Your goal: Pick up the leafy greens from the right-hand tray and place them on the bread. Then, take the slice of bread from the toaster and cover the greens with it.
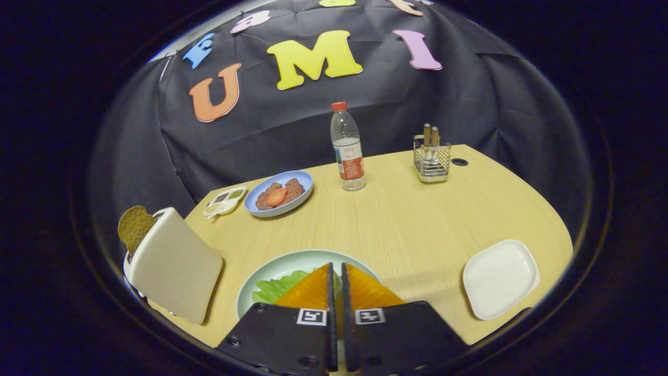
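My gripper [336, 267] hovers low over a pale green plate [271, 267], its two orange fingers [313, 287] drawn together with only a thin slit between them. Leafy greens [276, 287] spread out from under the left finger onto the plate, and the fingers appear shut on them. Any bread on the plate is hidden beneath the fingers. To the left stands a cream toaster [175, 263] with a brown bread slice [134, 225] sticking up from its slot. The white square tray [500, 278] lies to the right of the fingers with nothing on it.
Beyond the plate sit a blue plate [302, 183] of brown food with a tomato slice, a small white seasoning dish [225, 201], a water bottle [347, 149] and a wire cutlery holder [432, 159]. The wooden table [407, 230] ends close behind them at the booth wall.
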Demonstrator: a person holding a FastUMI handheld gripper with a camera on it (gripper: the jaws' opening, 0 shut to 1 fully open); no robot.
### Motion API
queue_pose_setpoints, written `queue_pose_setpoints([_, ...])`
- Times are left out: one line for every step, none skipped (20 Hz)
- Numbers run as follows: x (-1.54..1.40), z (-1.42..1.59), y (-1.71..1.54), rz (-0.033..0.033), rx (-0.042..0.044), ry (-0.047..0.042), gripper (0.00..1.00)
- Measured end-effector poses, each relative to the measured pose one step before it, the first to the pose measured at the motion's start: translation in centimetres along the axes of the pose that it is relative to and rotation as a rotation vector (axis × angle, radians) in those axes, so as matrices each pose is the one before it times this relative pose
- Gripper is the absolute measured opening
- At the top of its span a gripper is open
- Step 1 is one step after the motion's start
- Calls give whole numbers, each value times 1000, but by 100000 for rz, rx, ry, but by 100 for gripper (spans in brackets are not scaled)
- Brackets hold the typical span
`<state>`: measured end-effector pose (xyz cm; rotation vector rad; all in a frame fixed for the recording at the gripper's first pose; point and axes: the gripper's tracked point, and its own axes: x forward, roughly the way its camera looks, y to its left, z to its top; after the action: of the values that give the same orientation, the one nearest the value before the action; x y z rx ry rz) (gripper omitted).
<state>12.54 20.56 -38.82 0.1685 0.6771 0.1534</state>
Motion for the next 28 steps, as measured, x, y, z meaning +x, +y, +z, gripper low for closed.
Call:
queue_pose_setpoints([75, 3, 36, 739, -1046, -189, 10])
queue_pose_setpoints([-498, 172, -181, -603, -1334, -110, 20])
queue_pose_setpoints([-100, 274, -213, -261, -793, -1119, 30])
queue_pose_setpoints([-377, 579, 50, -299, -1011, -1431, 44])
queue_pose_setpoints([-744, 755, 50, -353, -3293, -2664, 57])
queue_pose_setpoints([-862, 1350, 14, -142, -3851, -3863, 71])
queue_pose_setpoints([-794, 1155, 320, -341, -3586, -3894, 85])
queue_pose_setpoints([-1024, 1548, 310, -486, -2918, -3768, 88])
queue_pose_setpoints([-868, 1315, 260, -687, -1955, -3371, 91])
queue_pose_setpoints([-970, 1601, 299, -1284, -1392, -2779, 93])
queue_pose_setpoints([-1074, 1316, 297, -1367, -1115, -2074, 94])
queue_pose_setpoints([-1215, 1525, 579, -1248, -1107, -1947, 96])
queue_pose_setpoints([-986, 1234, 671, 38, -477, -1775, 96])
queue_pose_setpoints([-928, 1308, 923, 377, -318, -1804, 96])
queue_pose_setpoints([-794, 1392, 969, 651, -3, -2112, 96])
queue_pose_setpoints([-701, 1406, 1139, 625, 435, -1735, 96])
queue_pose_setpoints([-589, 950, 1154, 270, 425, -1395, 96])
queue_pose_setpoints([-407, 985, 1236, -72, 726, -977, 96])
queue_pose_setpoints([-292, 602, 1413, 623, 1422, -668, 96])
queue_pose_setpoints([-226, 448, 1882, 832, 2019, -328, 96])
queue_pose_setpoints([-174, 247, 1458, 118, 922, -78, 96])
queue_pose_setpoints([-11, -19, 1531, -465, -524, 325, 95])
queue_pose_setpoints([56, -299, 1815, 863, 59, 1022, 96])
queue_pose_setpoints([32, -425, 2162, 1576, 708, 1398, 95])
queue_pose_setpoints([254, -553, 1950, 1372, 1292, 1399, 95])
queue_pose_setpoints([158, -477, 1872, 1124, 1869, 1341, 95])
queue_pose_setpoints([251, -741, 1674, 1246, 1777, 1707, 95])
queue_pose_setpoints([349, -711, 1780, 1219, 899, 1549, 95])
